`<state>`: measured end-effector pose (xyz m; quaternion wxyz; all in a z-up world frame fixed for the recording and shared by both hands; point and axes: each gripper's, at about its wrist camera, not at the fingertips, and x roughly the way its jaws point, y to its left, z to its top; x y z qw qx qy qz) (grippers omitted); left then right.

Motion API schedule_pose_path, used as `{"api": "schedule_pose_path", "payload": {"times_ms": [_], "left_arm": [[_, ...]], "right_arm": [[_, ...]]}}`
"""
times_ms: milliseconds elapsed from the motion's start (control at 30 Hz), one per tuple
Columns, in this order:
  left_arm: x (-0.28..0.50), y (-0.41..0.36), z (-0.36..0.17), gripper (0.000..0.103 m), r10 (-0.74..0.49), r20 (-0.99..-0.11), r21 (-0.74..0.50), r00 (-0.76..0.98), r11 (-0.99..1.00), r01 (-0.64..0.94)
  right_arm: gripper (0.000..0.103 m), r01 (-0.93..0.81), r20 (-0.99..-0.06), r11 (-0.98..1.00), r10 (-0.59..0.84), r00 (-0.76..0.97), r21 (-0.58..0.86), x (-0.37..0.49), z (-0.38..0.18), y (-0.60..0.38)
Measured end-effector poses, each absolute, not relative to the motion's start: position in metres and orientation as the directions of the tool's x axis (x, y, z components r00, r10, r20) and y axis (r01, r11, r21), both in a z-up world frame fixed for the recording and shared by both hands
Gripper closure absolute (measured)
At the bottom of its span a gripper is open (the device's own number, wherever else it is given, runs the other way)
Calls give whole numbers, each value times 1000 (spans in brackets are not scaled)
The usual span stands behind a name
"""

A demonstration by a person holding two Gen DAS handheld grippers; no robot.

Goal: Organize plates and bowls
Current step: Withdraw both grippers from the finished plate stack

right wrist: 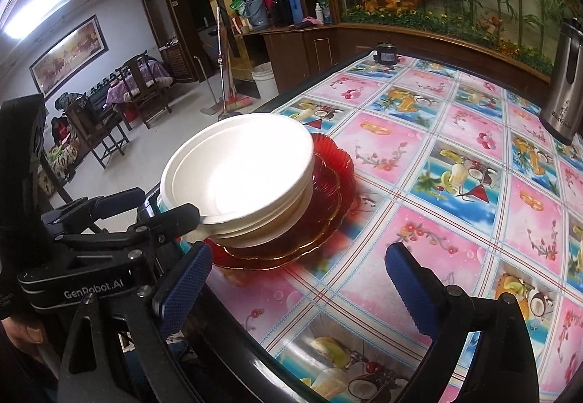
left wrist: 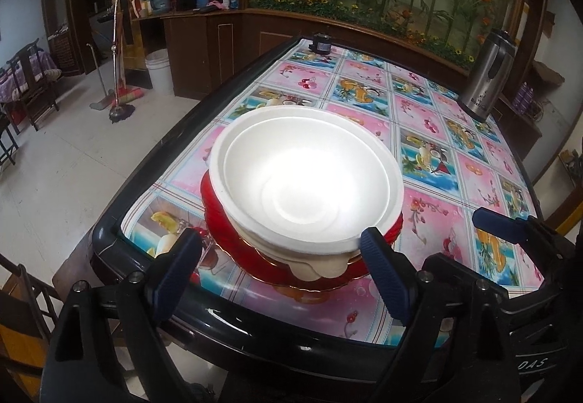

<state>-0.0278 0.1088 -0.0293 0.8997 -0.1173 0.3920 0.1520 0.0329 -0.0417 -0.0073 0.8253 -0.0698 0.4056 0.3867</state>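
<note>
Fruit-print tablecloth [left wrist: 430, 155] carries white bowls [left wrist: 309, 180] nested on red plates [right wrist: 328, 184]. Left gripper [left wrist: 280, 272], at the stack's six o'clock, and right gripper [right wrist: 298, 279], at four o'clock, both gape wide, holding nothing.

The white bowls [left wrist: 309, 180] look like matt moulded foam or pulp, smooth, with a soft sheen where light blows out the inside. Under them the red plates [right wrist: 328, 191] are glossy translucent glass or plastic — ribbed, with a thin gold edge. The tablecloth [left wrist: 430, 133] is slick printed vinyl, shiny under the lamp, and the table's rim [left wrist: 255, 326] is glossy dark plastic or lacquer. The flask [left wrist: 488, 75] has brushed steel with a black plastic top. The left gripper's pads [left wrist: 382, 275] and the right gripper's pads [right wrist: 411, 290] are blue, knurled rubber on matt black frames. The cabinets [left wrist: 204, 49] are dark varnished wood.
</note>
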Motion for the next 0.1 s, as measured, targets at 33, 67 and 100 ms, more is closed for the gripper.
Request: {"api": "schedule_pose_path", "payload": {"times_ms": [33, 67, 100], "left_arm": [[-28, 110, -29, 13, 179, -742, -95, 646, 926, -366], [-29, 111, -30, 13, 177, -744, -98, 644, 925, -367], [-29, 112, -30, 13, 179, -745, -97, 643, 924, -369]], "right_arm": [[6, -695, -723, 691, 582, 371, 199, 32, -7, -41], [6, -695, -722, 691, 583, 371, 201, 32, -7, -41], [6, -696, -722, 690, 584, 371, 201, 32, -7, -40]]}}
